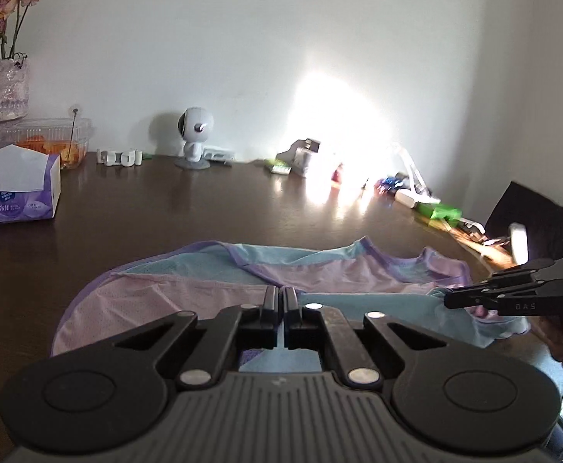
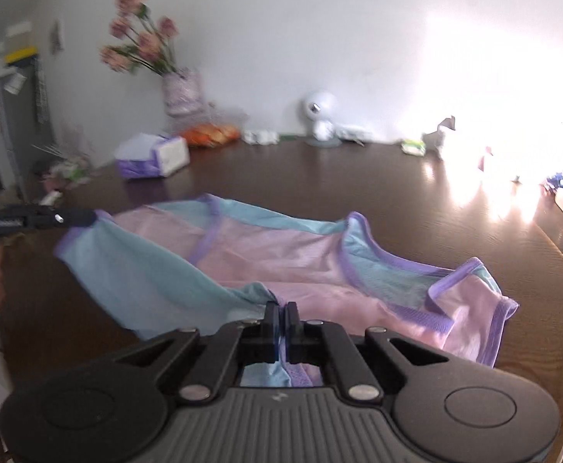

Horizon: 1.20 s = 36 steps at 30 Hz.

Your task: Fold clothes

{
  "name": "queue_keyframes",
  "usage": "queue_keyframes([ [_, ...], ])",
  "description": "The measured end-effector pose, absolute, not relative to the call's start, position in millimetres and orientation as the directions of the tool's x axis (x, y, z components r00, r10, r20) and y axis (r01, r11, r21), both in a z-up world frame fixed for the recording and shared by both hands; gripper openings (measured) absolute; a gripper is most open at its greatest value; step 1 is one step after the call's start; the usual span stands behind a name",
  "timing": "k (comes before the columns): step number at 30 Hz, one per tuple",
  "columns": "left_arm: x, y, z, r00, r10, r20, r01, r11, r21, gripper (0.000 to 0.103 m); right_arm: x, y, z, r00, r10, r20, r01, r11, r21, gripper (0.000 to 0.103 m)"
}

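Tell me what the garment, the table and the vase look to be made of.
Garment: thin knit fabric, likely a sports mesh; tiny holes show in the pink panel, and it drapes softly. Table: dark wood or wood veneer, glossy; grain lines and bright reflections show. Vase: rough, pale, lumpy surface, perhaps textured ceramic or wrapped; unclear.

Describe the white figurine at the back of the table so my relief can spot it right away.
Start at the dark wooden table and follow its far edge along the white wall. Between the clear food container on the left and the sunlit clutter on the right stands the white figurine. It alone has a big round head with a dark visor, a small body and a grey disc base.
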State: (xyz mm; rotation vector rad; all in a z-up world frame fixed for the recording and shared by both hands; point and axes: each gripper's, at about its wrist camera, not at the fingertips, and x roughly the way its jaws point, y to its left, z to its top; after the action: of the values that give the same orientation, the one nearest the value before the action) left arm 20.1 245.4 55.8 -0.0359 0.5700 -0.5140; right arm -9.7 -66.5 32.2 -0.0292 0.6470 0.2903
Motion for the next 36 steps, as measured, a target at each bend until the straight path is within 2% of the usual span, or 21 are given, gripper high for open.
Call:
queue_keyframes([
  [2,14,253,50,0.721,-0.438,-0.537,0.428,0.891,-0.152,0.018,-5,-72,34,0.763,0.215,-0.61,-0.251,0.968,0.027,0.01],
  [3,11,257,47,0.721,-0.42,-0.551,0.414,0.899,-0.143,0.036,-17,-82,40,0.783,0.203,-0.588,-0.245,0.97,0.01,0.019],
  [4,3,267,44,0.73,-0.411,-0.546,0.395,0.906,-0.152,0.049,-31,-95,44,0.804,0.199,-0.561,-0.239,0.971,0.002,0.038],
  [6,-10,287,38,0.741,-0.396,-0.542,0.353,0.917,-0.188,0.05,-63,-127,49,0.813,0.239,-0.53,-0.27,0.963,0.019,0.056],
  [8,-14,301,30,0.744,-0.386,-0.546,0.319,0.923,-0.218,0.05,-82,-148,43,0.776,0.259,-0.575,-0.289,0.956,0.04,0.06],
  [10,-12,304,23,0.741,-0.375,-0.557,0.297,0.927,-0.228,0.05,-86,-152,30,0.756,0.212,-0.62,-0.255,0.967,0.02,0.056],
  [11,-10,303,22,0.739,-0.367,-0.565,0.295,0.93,-0.218,0.048,-84,-151,25,0.743,0.198,-0.639,-0.247,0.969,0.013,0.049],
  [12,-9,301,21,0.737,-0.359,-0.573,0.294,0.933,-0.206,0.045,-81,-149,19,0.728,0.19,-0.659,-0.244,0.97,0.01,0.015],
  [13,-8,299,20,0.735,-0.35,-0.581,0.293,0.936,-0.194,0.044,-78,-150,17,0.718,0.193,-0.669,-0.241,0.97,0.022,0.003],
  [14,-7,297,19,0.733,-0.342,-0.588,0.292,0.939,-0.182,0.043,-74,-153,19,0.725,0.194,-0.661,-0.222,0.974,0.044,0.001],
  [17,-8,295,17,0.736,-0.332,-0.591,0.295,0.942,-0.162,0.042,-55,-171,31,0.76,0.16,-0.63,-0.131,0.987,0.094,0.001],
  [21,-9,299,16,0.743,-0.331,-0.582,0.278,0.943,-0.181,0.042,-30,-185,28,0.763,0.071,-0.643,-0.032,0.997,0.072,0.017],
  [24,-13,305,18,0.748,-0.344,-0.567,0.274,0.939,-0.208,0.043,-52,-190,28,0.775,0.141,-0.616,-0.106,0.99,0.093,0.053],
  [25,-14,306,19,0.748,-0.355,-0.56,0.28,0.935,-0.219,0.044,-60,-192,28,0.779,0.168,-0.605,-0.128,0.986,0.11,0.055],
  [27,-13,304,18,0.742,-0.359,-0.567,0.289,0.933,-0.214,0.045,-65,-193,21,0.761,0.207,-0.615,-0.145,0.978,0.149,0.055],
  [28,-12,302,18,0.738,-0.36,-0.571,0.293,0.933,-0.21,0.044,-62,-192,17,0.748,0.211,-0.629,-0.14,0.977,0.161,0.046],
  [29,-10,300,17,0.732,-0.365,-0.576,0.304,0.931,-0.204,0.043,-58,-191,11,0.734,0.21,-0.646,-0.13,0.977,0.17,0.033],
  [30,-9,298,17,0.73,-0.364,-0.579,0.307,0.931,-0.198,0.036,-51,-191,7,0.731,0.218,-0.647,-0.123,0.974,0.189,0.005],
  [31,-8,297,16,0.729,-0.363,-0.581,0.31,0.931,-0.192,0.025,-46,-192,5,0.736,0.218,-0.641,-0.104,0.972,0.21,0.005],
  [32,-7,296,16,0.727,-0.361,-0.584,0.312,0.931,-0.187,0.021,-42,-194,5,0.742,0.213,-0.636,-0.081,0.97,0.23,0.005],
  [36,-8,301,15,0.731,-0.348,-0.586,0.289,0.937,-0.196,0.017,-35,-209,14,0.756,0.151,-0.637,0.035,0.963,0.269,0.007],
])
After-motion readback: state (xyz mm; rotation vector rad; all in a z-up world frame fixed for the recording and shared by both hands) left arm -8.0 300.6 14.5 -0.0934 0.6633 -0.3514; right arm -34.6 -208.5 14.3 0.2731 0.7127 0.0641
